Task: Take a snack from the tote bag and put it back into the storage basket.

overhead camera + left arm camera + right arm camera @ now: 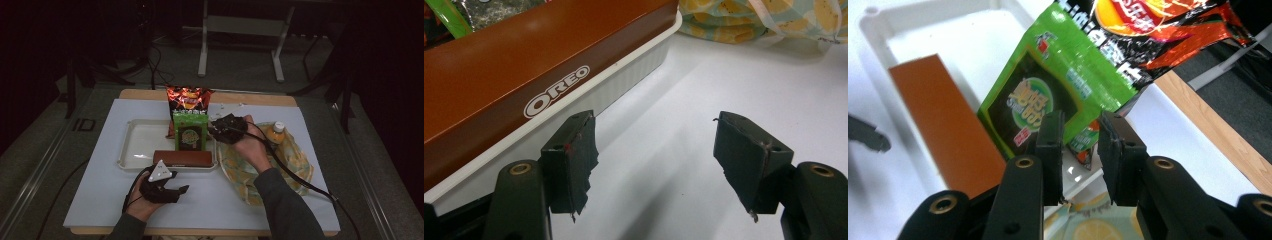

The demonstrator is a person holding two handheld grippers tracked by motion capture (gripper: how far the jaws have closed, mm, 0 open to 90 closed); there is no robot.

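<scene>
Right gripper (1079,150) at glossy green pouch (1040,97)
Jaws narrowly parted, gripping nothing; left gripper (656,160) wide open beside flat brown box (514,75).

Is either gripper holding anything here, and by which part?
Nothing is held. The left gripper stands open over bare table; the right gripper has a narrow empty gap beside the green packet.

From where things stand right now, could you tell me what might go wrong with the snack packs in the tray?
The green pouch stands upright against the red chip bag, so a nudge from the right gripper beside it could topple both. The tray is already crowded by the Oreo box, leaving little room.
</scene>
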